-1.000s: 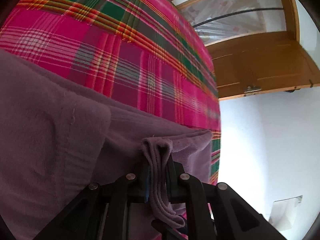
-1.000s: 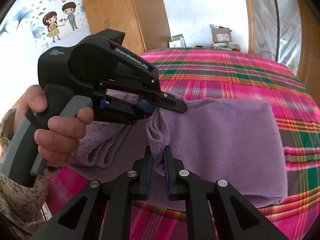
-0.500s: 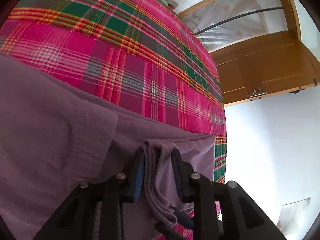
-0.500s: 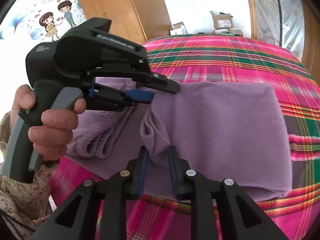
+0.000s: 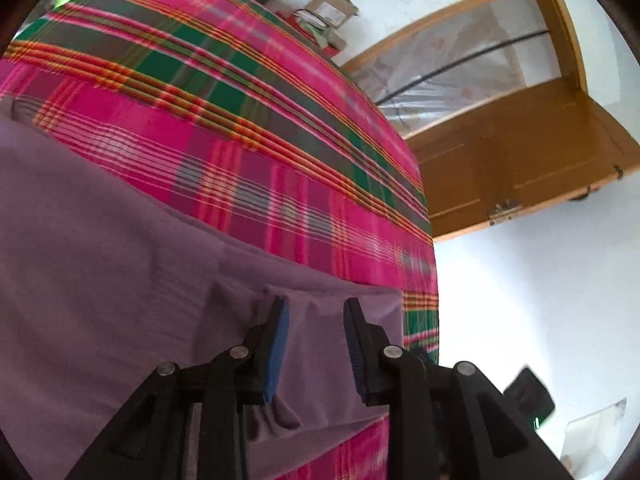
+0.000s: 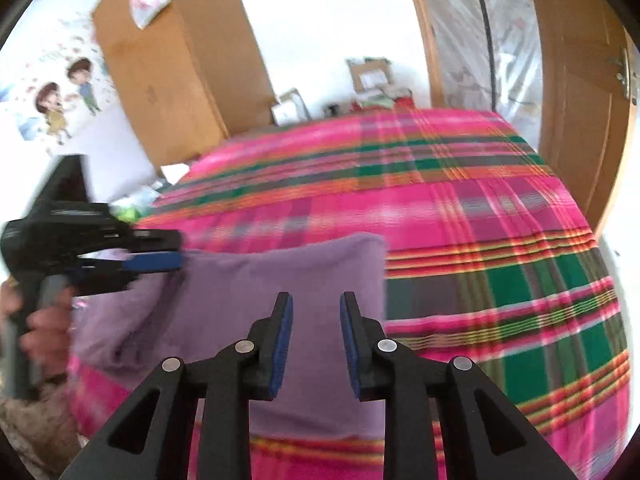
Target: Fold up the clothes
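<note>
A purple garment [image 5: 100, 280] lies folded on the pink and green plaid bed cover [image 5: 240, 120]. My left gripper [image 5: 315, 304] hovers open over the garment's right corner; a loose fold lies under the gap and neither pad presses on it. In the right wrist view the garment [image 6: 280, 268] is a flat rectangle with a rumpled bundle at its left end. My right gripper [image 6: 316, 298] stands open just above it with nothing between its fingers. The left gripper [image 6: 178, 249] shows at the far left, in a person's hand [image 6: 44, 328], its tips at the garment's left edge.
The plaid bed cover [image 6: 480, 240] stretches away to the right and back. A wooden door [image 5: 500, 160] stands beyond the bed's right side, and a wooden wardrobe [image 6: 172, 80] and cardboard boxes [image 6: 368, 76] stand by the far wall.
Both grippers were shut on folds of the purple garment and have let go. The right gripper swung right, away from the left one. The left gripper rose a little.
</note>
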`<control>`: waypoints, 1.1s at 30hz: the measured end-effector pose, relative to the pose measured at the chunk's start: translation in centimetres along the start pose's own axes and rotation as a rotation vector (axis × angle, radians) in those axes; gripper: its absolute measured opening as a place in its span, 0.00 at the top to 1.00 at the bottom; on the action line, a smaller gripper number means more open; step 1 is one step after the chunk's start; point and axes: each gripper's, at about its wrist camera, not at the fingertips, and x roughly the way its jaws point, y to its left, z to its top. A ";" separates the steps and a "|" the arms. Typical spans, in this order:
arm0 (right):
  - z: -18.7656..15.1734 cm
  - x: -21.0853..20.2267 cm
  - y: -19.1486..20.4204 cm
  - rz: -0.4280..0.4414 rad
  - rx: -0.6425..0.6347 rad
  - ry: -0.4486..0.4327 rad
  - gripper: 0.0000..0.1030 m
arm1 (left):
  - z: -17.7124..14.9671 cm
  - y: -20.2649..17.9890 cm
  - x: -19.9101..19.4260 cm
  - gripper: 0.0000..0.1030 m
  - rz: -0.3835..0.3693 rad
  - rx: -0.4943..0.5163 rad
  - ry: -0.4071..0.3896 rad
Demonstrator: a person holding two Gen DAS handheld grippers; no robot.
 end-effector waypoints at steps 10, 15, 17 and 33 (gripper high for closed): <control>2.6 4.5 -1.4 -0.087 -0.009 0.061 0.75 | -1.0 0.0 3.0 0.72 0.035 0.016 0.102; 3.0 5.8 -2.5 -0.107 0.000 0.097 0.75 | -1.1 0.1 2.9 0.72 0.033 0.002 0.111; 2.9 6.2 -2.8 -0.108 0.010 0.110 0.75 | -1.2 0.4 2.8 0.72 0.029 -0.007 0.114; 4.1 7.9 -4.5 -0.035 0.111 0.151 0.75 | -2.1 1.2 2.4 0.72 0.026 -0.023 0.122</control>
